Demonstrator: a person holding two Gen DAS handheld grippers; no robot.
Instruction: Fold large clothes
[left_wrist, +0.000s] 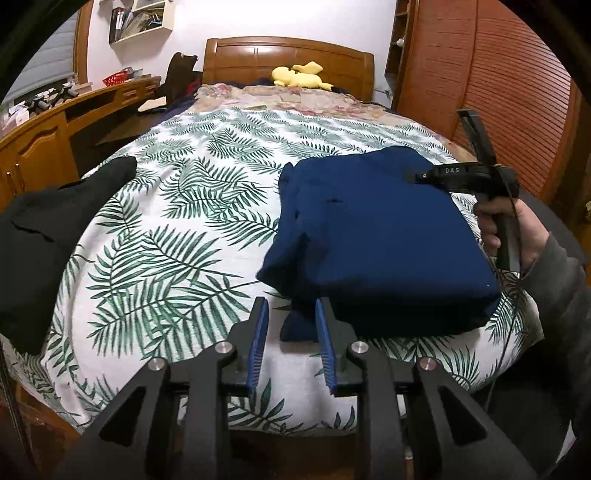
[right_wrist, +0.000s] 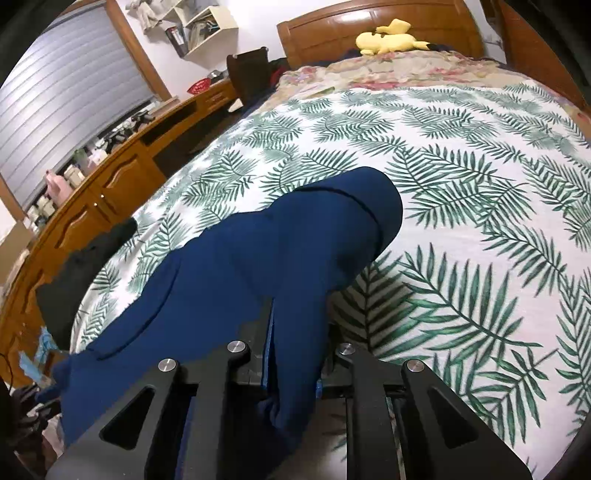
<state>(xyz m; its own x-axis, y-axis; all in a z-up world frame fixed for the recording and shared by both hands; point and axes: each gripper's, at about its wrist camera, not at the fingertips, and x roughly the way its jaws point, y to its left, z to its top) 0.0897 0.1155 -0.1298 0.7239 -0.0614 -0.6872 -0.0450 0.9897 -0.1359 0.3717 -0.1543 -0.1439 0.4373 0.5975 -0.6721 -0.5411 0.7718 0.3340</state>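
Note:
A navy garment (left_wrist: 376, 236) lies folded into a thick block on the leaf-print bedsheet (left_wrist: 177, 206). My left gripper (left_wrist: 291, 321) stands open at its near edge. A small corner of navy cloth pokes out just past its blue pads (left_wrist: 258, 336), which do not press it. A hand holds my right gripper (left_wrist: 415, 176) at the block's far right corner. In the right wrist view the navy garment (right_wrist: 266, 258) runs in a thick fold between the jaws of the right gripper (right_wrist: 299, 332), which is shut on it. The cloth hides one finger.
A black garment (left_wrist: 44, 236) lies at the bed's left edge. A yellow plush toy (left_wrist: 299, 75) sits by the wooden headboard (left_wrist: 288, 55). A wooden desk (left_wrist: 55, 129) runs along the left, and a slatted wardrobe (left_wrist: 498, 92) stands on the right.

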